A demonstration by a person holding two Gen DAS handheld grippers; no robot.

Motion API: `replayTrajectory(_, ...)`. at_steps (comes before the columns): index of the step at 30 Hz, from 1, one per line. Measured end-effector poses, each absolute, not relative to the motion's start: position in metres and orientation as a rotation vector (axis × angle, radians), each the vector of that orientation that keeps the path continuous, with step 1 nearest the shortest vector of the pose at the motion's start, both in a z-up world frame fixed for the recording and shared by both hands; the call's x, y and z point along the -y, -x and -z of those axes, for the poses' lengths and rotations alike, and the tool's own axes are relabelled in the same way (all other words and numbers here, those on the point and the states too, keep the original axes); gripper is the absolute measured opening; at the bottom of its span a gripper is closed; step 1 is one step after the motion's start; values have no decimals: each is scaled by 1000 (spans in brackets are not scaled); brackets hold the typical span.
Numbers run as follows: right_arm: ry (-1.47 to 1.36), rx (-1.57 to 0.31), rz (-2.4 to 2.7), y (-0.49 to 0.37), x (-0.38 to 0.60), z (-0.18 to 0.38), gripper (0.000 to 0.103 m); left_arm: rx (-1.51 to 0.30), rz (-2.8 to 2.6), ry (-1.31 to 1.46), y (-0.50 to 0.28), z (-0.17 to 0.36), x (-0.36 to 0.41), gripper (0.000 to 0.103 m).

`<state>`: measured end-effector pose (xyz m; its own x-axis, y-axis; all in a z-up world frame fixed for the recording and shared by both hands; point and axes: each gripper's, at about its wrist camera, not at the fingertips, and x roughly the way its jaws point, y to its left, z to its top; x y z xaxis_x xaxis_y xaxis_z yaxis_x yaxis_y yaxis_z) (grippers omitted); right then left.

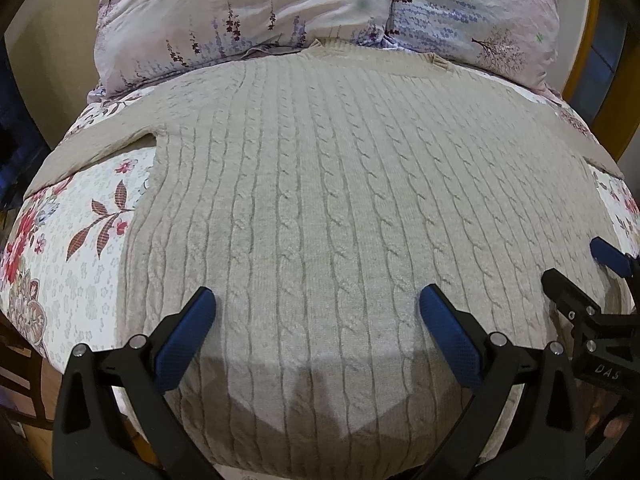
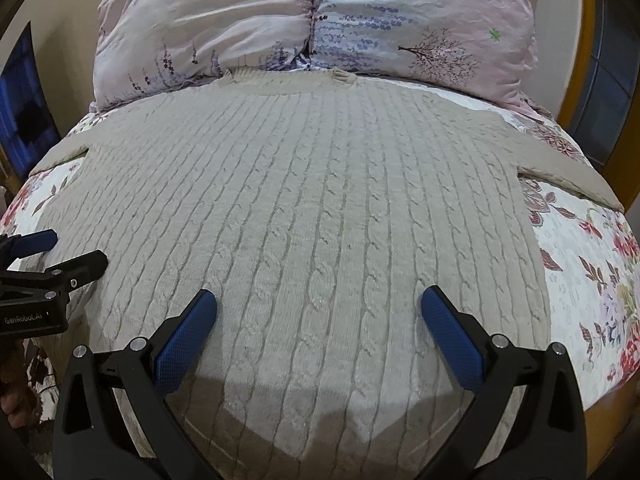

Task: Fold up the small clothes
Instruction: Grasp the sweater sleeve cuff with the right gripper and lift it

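Observation:
A cream cable-knit sweater (image 1: 320, 184) lies flat on a bed, neckline at the far end against the pillows, sleeves spread to both sides. It also shows in the right wrist view (image 2: 304, 192). My left gripper (image 1: 318, 300) is open above the sweater's lower left part, holding nothing. My right gripper (image 2: 319, 300) is open above the lower right part, also empty. The right gripper shows at the right edge of the left wrist view (image 1: 584, 272), and the left gripper at the left edge of the right wrist view (image 2: 60, 250).
The floral bedsheet (image 1: 80, 240) shows on both sides of the sweater, also in the right wrist view (image 2: 592, 280). Two pink floral pillows (image 1: 280, 12) stand at the head of the bed. A wooden frame (image 2: 580, 80) runs at the right.

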<state>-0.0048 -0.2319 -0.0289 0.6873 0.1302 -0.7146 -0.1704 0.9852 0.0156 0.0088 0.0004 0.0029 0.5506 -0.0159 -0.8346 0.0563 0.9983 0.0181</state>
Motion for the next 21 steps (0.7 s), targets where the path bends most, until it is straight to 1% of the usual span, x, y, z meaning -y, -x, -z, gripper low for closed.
replayTrajectory(4,10,-810,-201,-2,240,24,102,-986,70,-47,-13,-3,-2,101)
replayTrajectory(9,-267,-752,-141,-27,309,-3,101,-975,132,17,-28,-8,-12,101)
replayTrajectory(12,-469,-736,-28,-47,377,-10,88,-944,158,80,-40,-13,-24,101)
replayTrajectory(14,-646,-737,56,-59,432,-6,74,-916,164,112,-47,-16,-32,101)
replayTrajectory(15,-723,-736,87,-62,453,-2,72,-905,167,122,-51,-18,-35,101)
replayTrajectory(17,-876,-725,140,-70,496,6,64,-878,173,137,-59,-21,-41,101)
replayTrajectory(21,-961,-708,241,-84,542,14,60,-859,173,138,-77,-29,-48,101)
